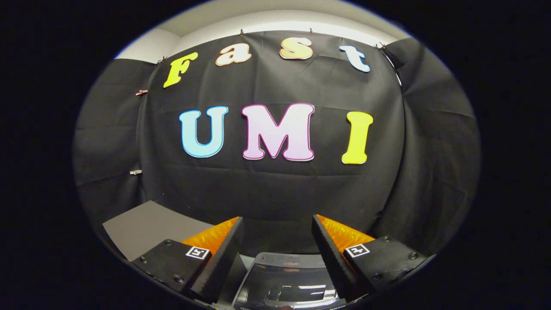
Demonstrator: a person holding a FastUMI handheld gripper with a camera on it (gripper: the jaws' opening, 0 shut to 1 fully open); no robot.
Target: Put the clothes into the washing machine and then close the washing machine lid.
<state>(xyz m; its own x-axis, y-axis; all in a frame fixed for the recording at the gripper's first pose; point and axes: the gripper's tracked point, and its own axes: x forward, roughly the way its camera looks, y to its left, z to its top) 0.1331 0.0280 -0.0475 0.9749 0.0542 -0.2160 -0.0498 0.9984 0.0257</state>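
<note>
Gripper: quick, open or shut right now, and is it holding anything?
Gripper: open, fingers spread apart with nothing between them, holding nothing. It points at the booth's black cloth wall, with the washing machine lid below, between the fingers.

The tool is held level, fingers spread, seemingly empty.

Dim, sharp, fisheye-warped, glossy glare below

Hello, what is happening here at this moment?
A hand-held gripper is raised and faces the booth's black cloth wall. Its fingers are open and hold nothing. Between and below the fingers lies a glossy, see-through lid, probably the washing machine's; I cannot tell if it is open or closed. A grey board lies beside the fingers.
</note>
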